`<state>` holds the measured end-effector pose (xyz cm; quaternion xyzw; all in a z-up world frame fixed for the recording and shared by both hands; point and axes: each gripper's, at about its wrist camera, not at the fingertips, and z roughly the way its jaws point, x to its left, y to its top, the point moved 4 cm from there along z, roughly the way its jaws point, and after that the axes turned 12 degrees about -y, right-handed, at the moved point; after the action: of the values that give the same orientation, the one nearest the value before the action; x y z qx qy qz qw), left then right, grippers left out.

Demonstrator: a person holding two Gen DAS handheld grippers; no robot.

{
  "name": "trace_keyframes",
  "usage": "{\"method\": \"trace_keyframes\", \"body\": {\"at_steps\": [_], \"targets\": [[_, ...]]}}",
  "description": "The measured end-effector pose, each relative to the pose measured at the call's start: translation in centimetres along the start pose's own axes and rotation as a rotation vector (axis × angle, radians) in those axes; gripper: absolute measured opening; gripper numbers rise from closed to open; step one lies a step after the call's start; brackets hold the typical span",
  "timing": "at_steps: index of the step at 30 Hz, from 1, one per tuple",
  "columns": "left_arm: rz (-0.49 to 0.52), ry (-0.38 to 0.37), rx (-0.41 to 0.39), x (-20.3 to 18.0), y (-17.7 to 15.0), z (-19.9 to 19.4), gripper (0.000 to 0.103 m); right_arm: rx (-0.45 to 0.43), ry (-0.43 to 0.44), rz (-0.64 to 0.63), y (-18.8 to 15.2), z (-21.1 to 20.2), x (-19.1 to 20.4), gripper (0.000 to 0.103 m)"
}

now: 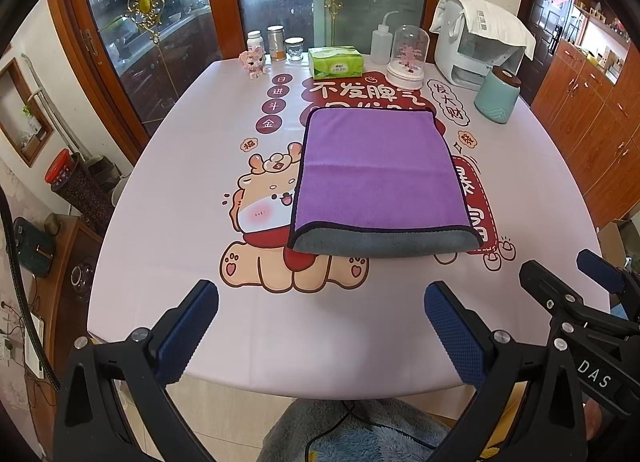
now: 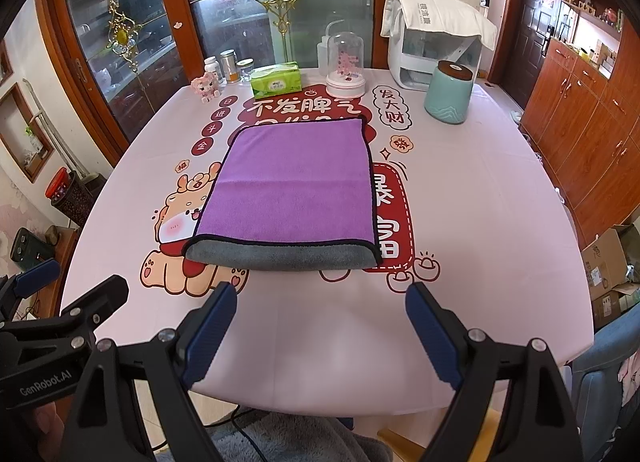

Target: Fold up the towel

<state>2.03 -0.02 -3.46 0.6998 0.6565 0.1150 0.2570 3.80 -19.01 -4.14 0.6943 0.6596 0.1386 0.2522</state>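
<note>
A purple towel [image 1: 378, 172] with a grey underside and black trim lies folded flat on the middle of the table; its grey folded edge faces me. It also shows in the right wrist view [image 2: 294, 190]. My left gripper [image 1: 320, 326] is open and empty, above the table's near edge, short of the towel. My right gripper [image 2: 320, 332] is open and empty, also at the near edge, just short of the towel's grey fold. The right gripper shows at the right of the left wrist view [image 1: 568, 282]; the left gripper shows at the left of the right wrist view [image 2: 72, 282].
The table has a pink printed cloth [image 1: 168, 222]. Along its far edge stand a green tissue box [image 1: 335, 62], jars [image 1: 275, 43], a pink toy [image 1: 253, 63], a squeeze bottle [image 1: 380, 42], a glass dome [image 1: 409, 56], a white appliance [image 1: 476, 46] and a teal jar [image 1: 497, 93]. Wooden cabinets [image 2: 580, 134] stand at the right.
</note>
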Motion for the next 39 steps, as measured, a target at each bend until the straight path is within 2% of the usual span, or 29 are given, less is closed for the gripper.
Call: {"method": "trace_keyframes", "body": {"at_steps": [39], "targets": [[0.000, 0.001, 0.005, -0.06, -0.55, 0.60, 0.103, 0.006, 0.001, 0.001, 0.12, 0.50, 0.00, 0.087]]}}
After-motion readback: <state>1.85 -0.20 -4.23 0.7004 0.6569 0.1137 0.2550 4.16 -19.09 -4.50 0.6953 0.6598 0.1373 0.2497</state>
